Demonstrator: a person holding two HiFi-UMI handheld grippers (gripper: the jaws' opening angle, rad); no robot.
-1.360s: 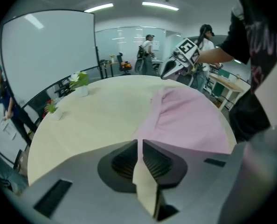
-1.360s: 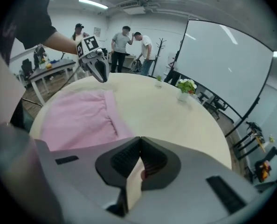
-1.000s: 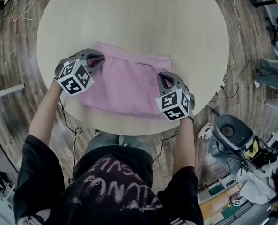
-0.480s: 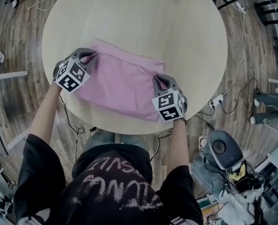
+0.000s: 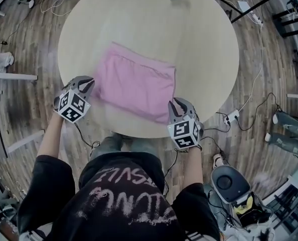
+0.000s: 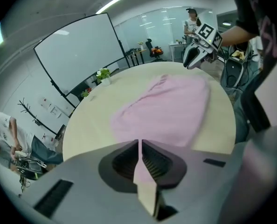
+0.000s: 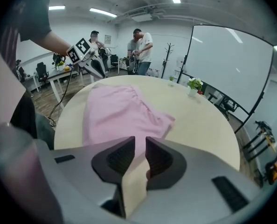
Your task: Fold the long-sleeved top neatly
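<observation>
Head view. Folded top (image 5: 134,82) flat on the table (image 5: 199,29), on its near half. A second ago gripped at both ends, now let go. Left gripper (image 5: 88,81) drawn back just off the left end, over the table's rim. Right gripper (image 5: 177,103) at the near right corner. Long axis left to right, right end tilted nearer. Ribbed band along the far side.

Left gripper view. Jaws all but together, only a slit, nothing in it. Top out ahead, apart from the tips.

Right gripper view. Jaws opening, a clear gap, nothing between. Top just beyond the tips, long axis running away toward the left gripper.
</observation>
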